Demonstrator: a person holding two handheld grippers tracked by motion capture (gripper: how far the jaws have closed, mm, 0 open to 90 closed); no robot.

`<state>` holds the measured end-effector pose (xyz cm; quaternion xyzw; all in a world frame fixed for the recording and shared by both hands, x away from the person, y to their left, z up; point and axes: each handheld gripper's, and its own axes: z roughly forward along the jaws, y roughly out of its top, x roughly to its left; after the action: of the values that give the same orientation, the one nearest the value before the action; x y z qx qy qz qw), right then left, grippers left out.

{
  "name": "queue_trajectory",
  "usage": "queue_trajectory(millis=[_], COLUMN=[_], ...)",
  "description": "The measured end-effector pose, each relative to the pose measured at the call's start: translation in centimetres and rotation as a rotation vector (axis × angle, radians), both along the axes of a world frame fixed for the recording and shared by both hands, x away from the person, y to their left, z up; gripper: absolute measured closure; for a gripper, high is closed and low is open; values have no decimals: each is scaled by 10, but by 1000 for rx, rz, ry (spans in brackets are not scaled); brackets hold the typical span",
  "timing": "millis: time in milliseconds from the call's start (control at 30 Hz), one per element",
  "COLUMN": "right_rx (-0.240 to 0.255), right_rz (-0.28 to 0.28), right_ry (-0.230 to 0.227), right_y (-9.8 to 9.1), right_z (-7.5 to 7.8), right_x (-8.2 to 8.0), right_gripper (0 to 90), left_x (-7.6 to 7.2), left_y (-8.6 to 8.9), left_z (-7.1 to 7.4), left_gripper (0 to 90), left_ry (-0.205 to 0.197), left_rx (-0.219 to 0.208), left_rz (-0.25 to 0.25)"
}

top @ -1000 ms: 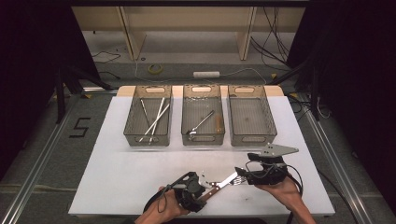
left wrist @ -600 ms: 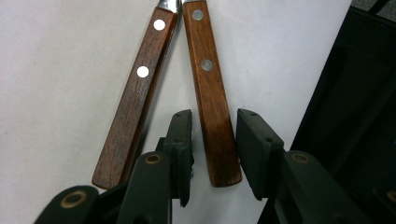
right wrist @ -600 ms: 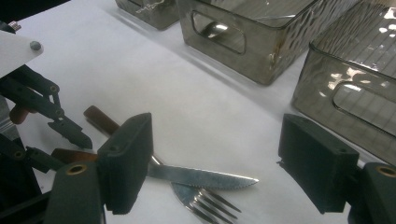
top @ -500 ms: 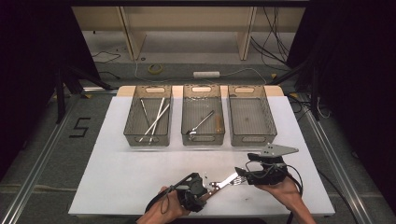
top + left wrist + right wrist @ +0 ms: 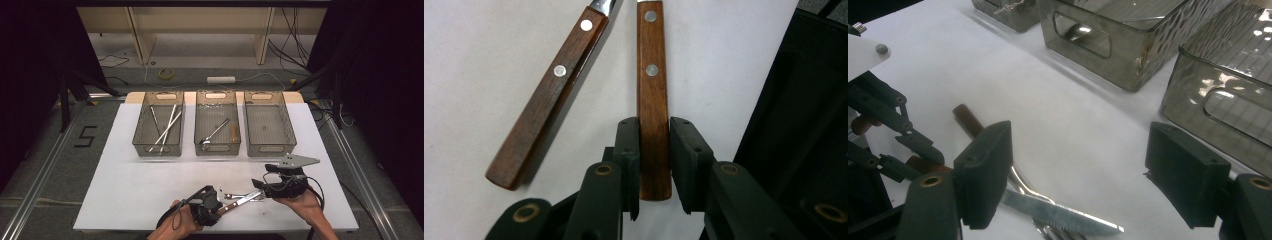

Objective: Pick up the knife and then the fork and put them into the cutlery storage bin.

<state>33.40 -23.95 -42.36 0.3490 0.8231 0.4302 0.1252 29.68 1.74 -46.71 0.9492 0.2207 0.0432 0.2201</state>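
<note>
Two wooden-handled pieces of cutlery were laid on the white tabletop [image 5: 125, 185] between the two hand-held claws. The left claw [image 5: 654, 165] was set around the nearer wooden handle [image 5: 653, 100], one pad on each side of it; its jaws had just been closing, the left pad was seen against the wood and a thin gap was still visible at the right pad, so a firm pinch could not be confirmed. The second wooden handle [image 5: 549, 95] was lying just to the left of that claw, slanted and untouched. The right claw [image 5: 1083, 175] was held spread wide, with nothing between its pads; the serrated knife blade [image 5: 1068, 215] was passing just beneath its left pad, beside a curved metal shank. In the high view the left claw [image 5: 220, 200] and the right claw [image 5: 260, 186] were placed at opposite ends of the cutlery. Beyond the right claw, three clear bins [image 5: 265, 150] were ranged in a row
</note>
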Motion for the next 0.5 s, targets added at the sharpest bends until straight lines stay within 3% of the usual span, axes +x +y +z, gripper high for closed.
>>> queue_trajectory(millis=[267,500], right_rx=[0,-40], right_rz=[33,159], right_ry=[-6,-29], right_y=[2,17], right_z=[1,2], right_x=[-2,-10], right_gripper=[286,294], left_x=[2,3], left_y=[3,7], left_z=[4,11], left_gripper=[744,744], left_ry=[-1,-25], left_rx=[4,-11], left_rz=[-1,-17])
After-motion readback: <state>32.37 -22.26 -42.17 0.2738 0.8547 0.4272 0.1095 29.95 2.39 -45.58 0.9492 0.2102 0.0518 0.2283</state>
